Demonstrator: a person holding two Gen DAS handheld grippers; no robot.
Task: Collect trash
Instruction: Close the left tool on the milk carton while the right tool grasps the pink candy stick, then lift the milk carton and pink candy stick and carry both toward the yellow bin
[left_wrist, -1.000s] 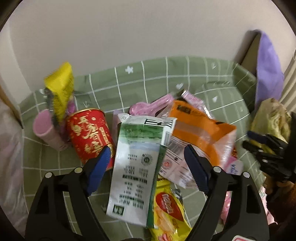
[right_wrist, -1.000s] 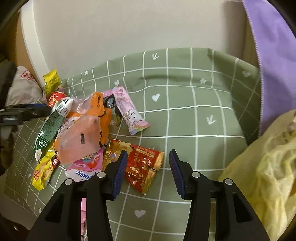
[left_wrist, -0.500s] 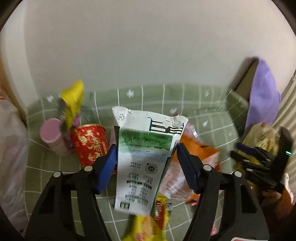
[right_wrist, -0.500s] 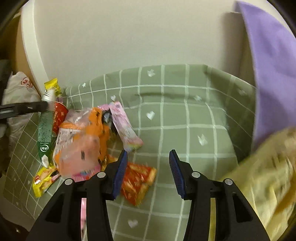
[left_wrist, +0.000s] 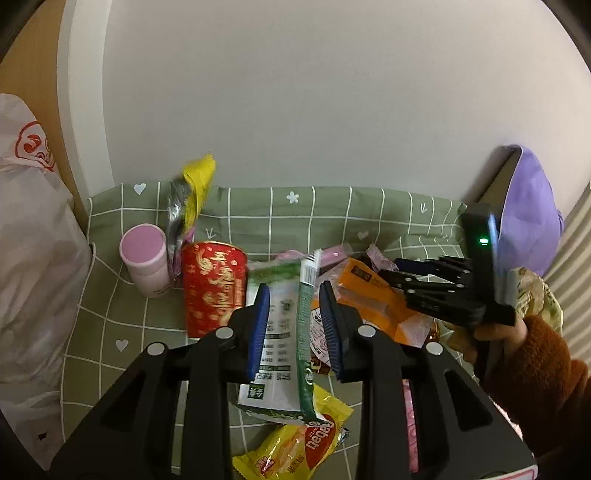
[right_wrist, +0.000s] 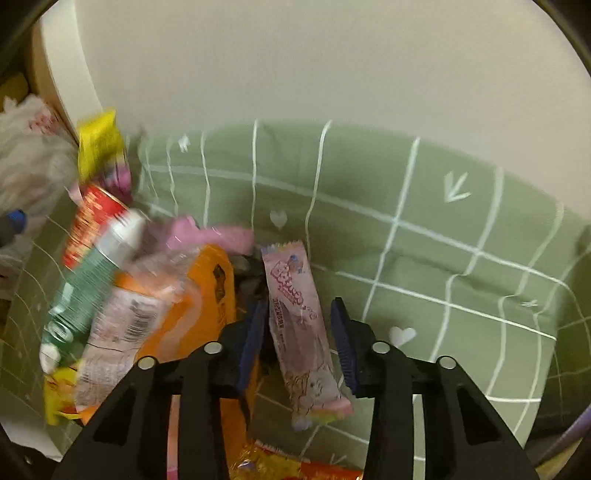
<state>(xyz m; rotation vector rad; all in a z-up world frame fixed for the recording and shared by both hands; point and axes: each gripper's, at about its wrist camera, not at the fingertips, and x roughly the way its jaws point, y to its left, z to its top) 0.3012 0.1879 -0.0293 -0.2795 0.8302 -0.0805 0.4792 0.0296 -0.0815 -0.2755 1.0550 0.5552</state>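
My left gripper is shut on a green and white drink carton, squeezing it flat and holding it tilted above the green checked cloth. The carton also shows blurred in the right wrist view. My right gripper is open, its fingers either side of a pink snack wrapper lying on the cloth. An orange bag, a red can and a yellow wrapper lie in the pile.
A pink-lidded jar and a yellow packet stand at the back left. A white plastic bag hangs at the left. A purple cloth lies at the right. The wall is close behind.
My left gripper closed on the carton and lifted it. My right gripper moved forward and left, from over the red foil wrapper to around the pink wrapper.
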